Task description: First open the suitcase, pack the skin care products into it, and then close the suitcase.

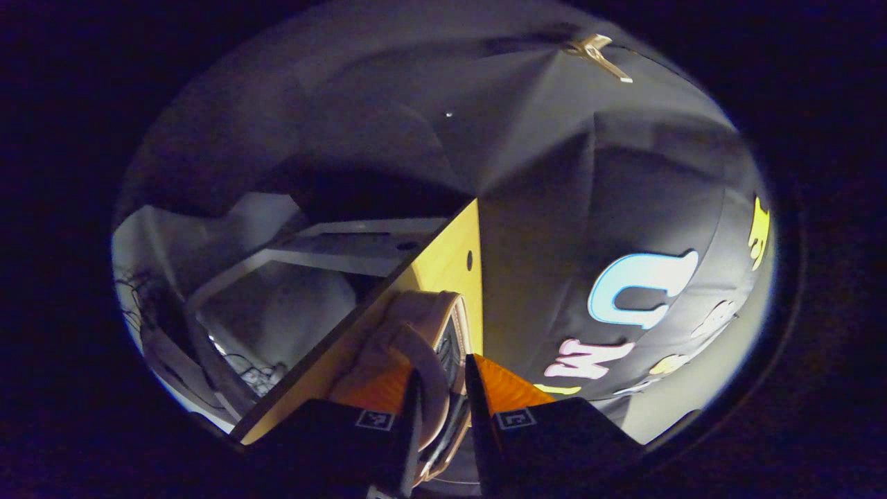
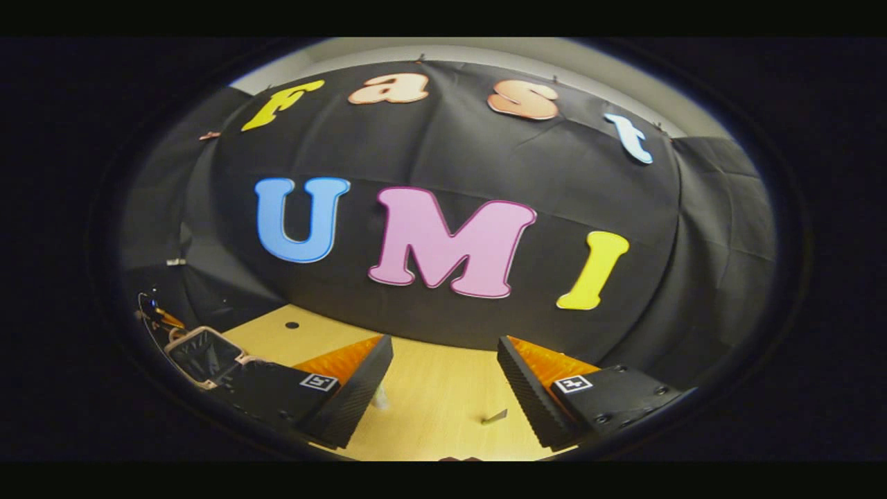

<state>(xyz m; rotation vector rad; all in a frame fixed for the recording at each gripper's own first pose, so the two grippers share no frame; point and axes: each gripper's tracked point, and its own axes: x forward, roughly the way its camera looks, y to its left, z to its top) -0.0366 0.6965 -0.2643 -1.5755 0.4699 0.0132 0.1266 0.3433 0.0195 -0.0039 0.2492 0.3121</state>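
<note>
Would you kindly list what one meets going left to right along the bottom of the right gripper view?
Suitcase → hole in the tabletop → small white object → small flat scrap.

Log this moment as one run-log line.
left gripper: closed on suitcase edge | right gripper: open, empty, over table | suitcase lid: raised

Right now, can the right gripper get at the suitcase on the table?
Probably yes: the right gripper is open and empty, and bare table lies between it and the suitcase at its far left.
</note>
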